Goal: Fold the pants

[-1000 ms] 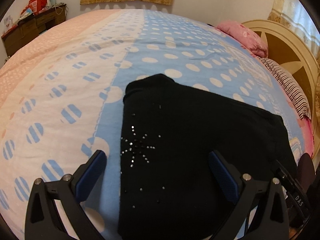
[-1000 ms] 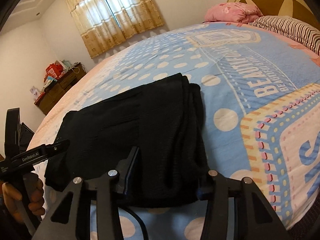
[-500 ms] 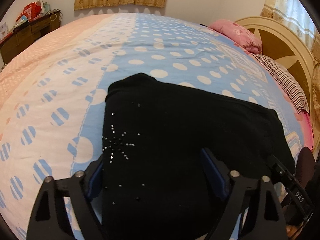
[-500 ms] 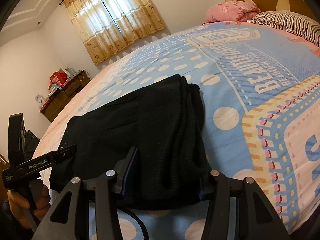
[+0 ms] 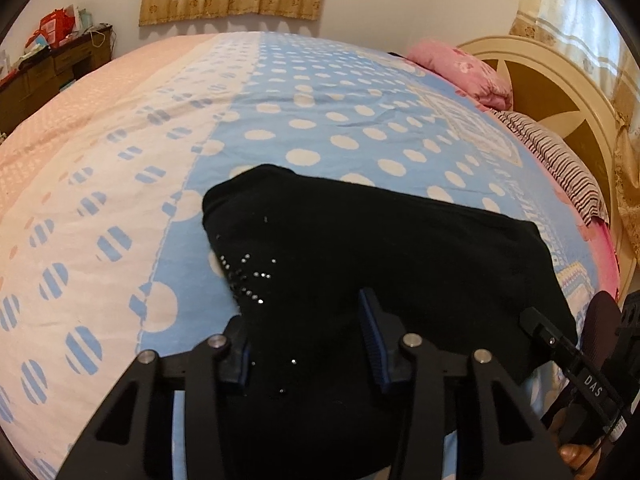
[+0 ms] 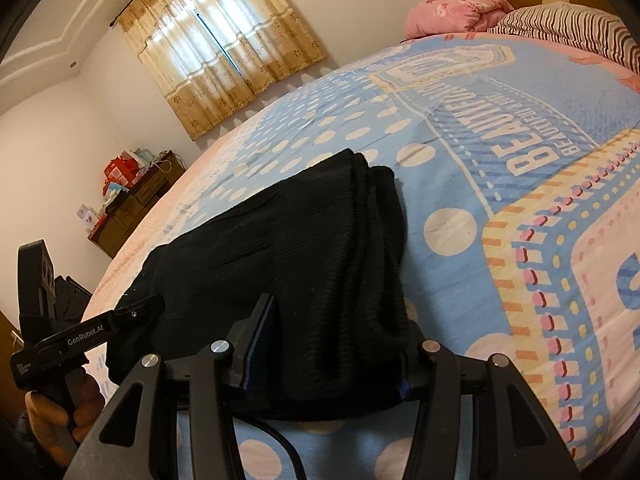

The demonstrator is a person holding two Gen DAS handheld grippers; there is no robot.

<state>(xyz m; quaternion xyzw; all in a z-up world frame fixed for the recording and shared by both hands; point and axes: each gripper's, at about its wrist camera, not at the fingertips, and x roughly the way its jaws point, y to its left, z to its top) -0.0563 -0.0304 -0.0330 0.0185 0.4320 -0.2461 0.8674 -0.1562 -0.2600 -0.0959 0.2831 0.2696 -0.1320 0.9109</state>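
Pants now pinched as left gripper jaws narrowed.

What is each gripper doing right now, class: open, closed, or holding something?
Left gripper: closing on the near edge of the black pants, grip looks partial.
Right gripper: jaws straddle the folded pants' near end; a firm clamp cannot be told.

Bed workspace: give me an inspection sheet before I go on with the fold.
Surface: bedspread, blue with white dots, mostly flat.
Job's things: black pants, folded into a thick stack near the bed edge.
Clutter: pink pillow, striped pillow.
Grippers: left tongs and right tongs each closing around the pants' near edge.
Cables: black cable under the right tongs.
Surroundings: curtains, wooden dresser, headboard.
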